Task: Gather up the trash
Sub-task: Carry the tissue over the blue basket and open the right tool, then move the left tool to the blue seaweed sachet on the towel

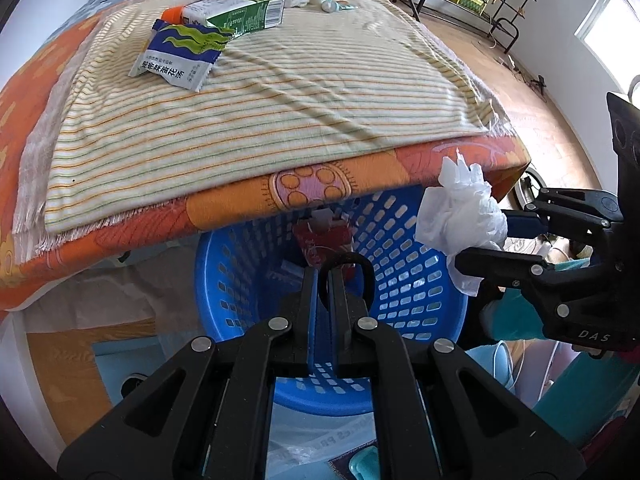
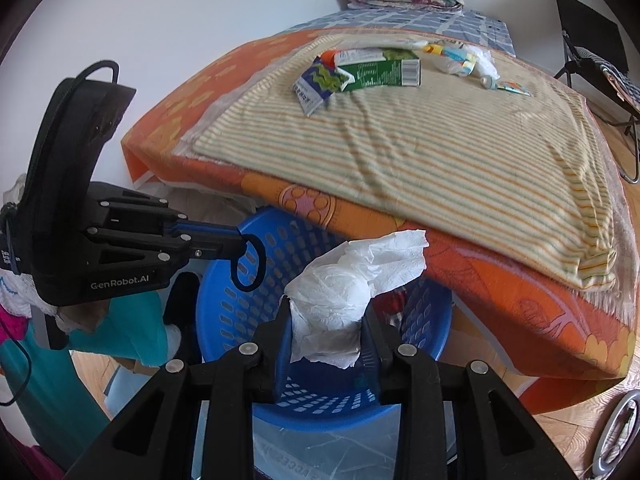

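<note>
Right tool (image 2: 326, 320) grips crumpled tissue (image 2: 340, 300), its long axis upright, above blue basket (image 2: 224, 280); left tool (image 1: 323, 276) closed, empty.

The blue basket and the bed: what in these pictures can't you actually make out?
- Blue basket: far rim hidden under the mattress in both views; only a red packet shows inside.
- Green carton: print too small to read.
- Black hair tie: left gripper is shut on it, hiding part of the loop.
</note>
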`<state>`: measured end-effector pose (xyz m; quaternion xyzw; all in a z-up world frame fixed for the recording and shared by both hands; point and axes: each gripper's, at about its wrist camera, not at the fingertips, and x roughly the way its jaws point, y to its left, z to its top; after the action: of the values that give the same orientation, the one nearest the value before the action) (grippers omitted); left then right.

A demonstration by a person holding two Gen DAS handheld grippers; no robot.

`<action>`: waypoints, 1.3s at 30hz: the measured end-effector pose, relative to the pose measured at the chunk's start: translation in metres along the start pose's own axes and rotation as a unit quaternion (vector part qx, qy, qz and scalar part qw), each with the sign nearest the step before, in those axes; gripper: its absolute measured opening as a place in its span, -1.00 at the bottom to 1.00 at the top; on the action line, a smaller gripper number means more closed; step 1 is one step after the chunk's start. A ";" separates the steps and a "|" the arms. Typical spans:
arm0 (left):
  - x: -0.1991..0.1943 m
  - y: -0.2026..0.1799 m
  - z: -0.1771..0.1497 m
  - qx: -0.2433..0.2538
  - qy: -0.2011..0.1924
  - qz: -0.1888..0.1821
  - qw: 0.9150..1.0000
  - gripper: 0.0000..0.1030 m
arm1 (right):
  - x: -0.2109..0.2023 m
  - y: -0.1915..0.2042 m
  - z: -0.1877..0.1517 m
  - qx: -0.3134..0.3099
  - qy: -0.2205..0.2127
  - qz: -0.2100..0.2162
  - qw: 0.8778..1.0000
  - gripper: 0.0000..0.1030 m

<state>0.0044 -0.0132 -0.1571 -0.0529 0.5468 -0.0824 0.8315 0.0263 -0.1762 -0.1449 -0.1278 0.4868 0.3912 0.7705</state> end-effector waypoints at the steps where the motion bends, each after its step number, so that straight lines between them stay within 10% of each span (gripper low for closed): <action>1: 0.000 0.000 -0.001 0.000 0.001 0.000 1.000 -0.95 | 0.001 0.000 -0.001 0.000 0.001 -0.001 1.000 -0.36; 11: 0.006 0.003 -0.004 -0.001 0.014 0.008 1.000 -0.94 | 0.010 -0.002 -0.007 0.001 0.015 -0.005 1.000 -0.27; 15: 0.009 0.003 -0.004 -0.004 0.015 0.011 1.000 -0.21 | 0.010 -0.004 -0.008 0.002 0.013 -0.013 1.000 0.20; 23: 0.008 0.004 -0.003 -0.008 0.008 0.022 1.000 0.27 | 0.009 -0.010 -0.008 0.016 0.012 -0.022 1.000 0.47; 39: 0.003 0.015 0.006 -0.033 0.009 0.020 0.999 0.33 | 0.004 -0.015 -0.001 0.035 0.001 -0.028 0.999 0.69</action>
<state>0.0123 0.0007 -0.1600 -0.0692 0.5575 -0.0481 0.8259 0.0373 -0.1852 -0.1515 -0.1144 0.4977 0.3519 0.7845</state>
